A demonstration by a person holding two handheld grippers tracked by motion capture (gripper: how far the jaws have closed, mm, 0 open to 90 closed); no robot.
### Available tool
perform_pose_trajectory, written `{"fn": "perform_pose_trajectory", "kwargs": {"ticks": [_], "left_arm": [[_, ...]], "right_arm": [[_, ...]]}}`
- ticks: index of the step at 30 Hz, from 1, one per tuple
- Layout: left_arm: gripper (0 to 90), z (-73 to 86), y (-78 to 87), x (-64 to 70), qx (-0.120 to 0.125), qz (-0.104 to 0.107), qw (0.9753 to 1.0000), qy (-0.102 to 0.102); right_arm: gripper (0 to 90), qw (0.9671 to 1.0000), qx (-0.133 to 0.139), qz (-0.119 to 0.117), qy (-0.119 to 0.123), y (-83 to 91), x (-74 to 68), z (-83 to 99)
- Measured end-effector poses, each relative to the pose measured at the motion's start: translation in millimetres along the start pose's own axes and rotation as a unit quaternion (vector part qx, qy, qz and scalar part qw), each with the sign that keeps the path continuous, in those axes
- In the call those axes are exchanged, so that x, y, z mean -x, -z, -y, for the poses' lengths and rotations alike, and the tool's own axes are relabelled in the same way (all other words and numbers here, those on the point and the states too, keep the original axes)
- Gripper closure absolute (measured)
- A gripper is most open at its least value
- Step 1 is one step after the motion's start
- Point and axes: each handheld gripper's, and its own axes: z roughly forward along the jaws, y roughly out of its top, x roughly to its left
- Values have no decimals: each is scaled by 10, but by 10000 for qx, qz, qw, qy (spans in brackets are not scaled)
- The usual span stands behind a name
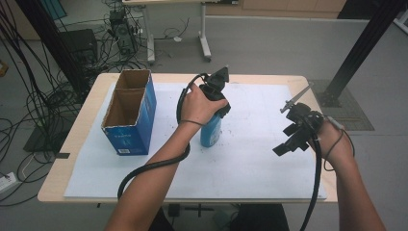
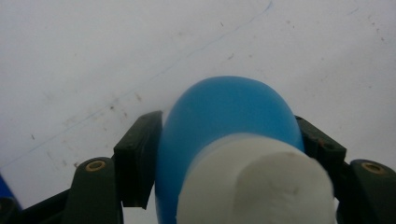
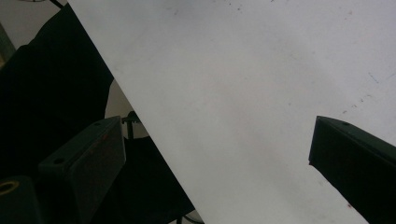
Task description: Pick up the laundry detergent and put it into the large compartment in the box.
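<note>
At the middle of the white sheet (image 1: 260,144) stands the blue bottle (image 1: 210,130), upright, with its white cap (image 2: 254,186) toward my left camera; my left gripper (image 2: 229,154) has its jaws pressed against the bottle's shoulder on either side, closed on it just below the cap; in the high view my left hand (image 1: 199,103) sits on top of it, and the open cardboard box (image 1: 130,110) stands near, to the left, apart from the bottle. My right gripper (image 3: 217,154) hangs over the near right part of the sheet with its jaws spread wide and nothing between them; beyond one jaw I see the sheet's edge and dark cloth below it.

I judge the bottle to be smooth, rigid plastic, light or middling depending on what it holds, which I cannot tell; its rounded shoulder slopes away under my pads, so it could slide downward if I squeeze too lightly, and a thin wall might give a little if I squeeze too hard; the surest hold seems to be where I have it, at the narrowing beneath the cap, where the cap's rim would stop a slip; I would keep it upright while lifting.
</note>
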Motion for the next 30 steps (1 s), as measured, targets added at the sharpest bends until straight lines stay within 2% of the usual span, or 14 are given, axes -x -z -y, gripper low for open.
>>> {"fn": "perform_pose_trajectory", "kwargs": {"ticks": [17,30], "left_arm": [[372,-12,6,21,-99,-59,9999,1],[372,-14,1,19,-78,-52,10000,0]], "right_arm": [[35,10000,30,6,-23,12,5,31],[35,10000,8,19,16,-3,1,8]]}}
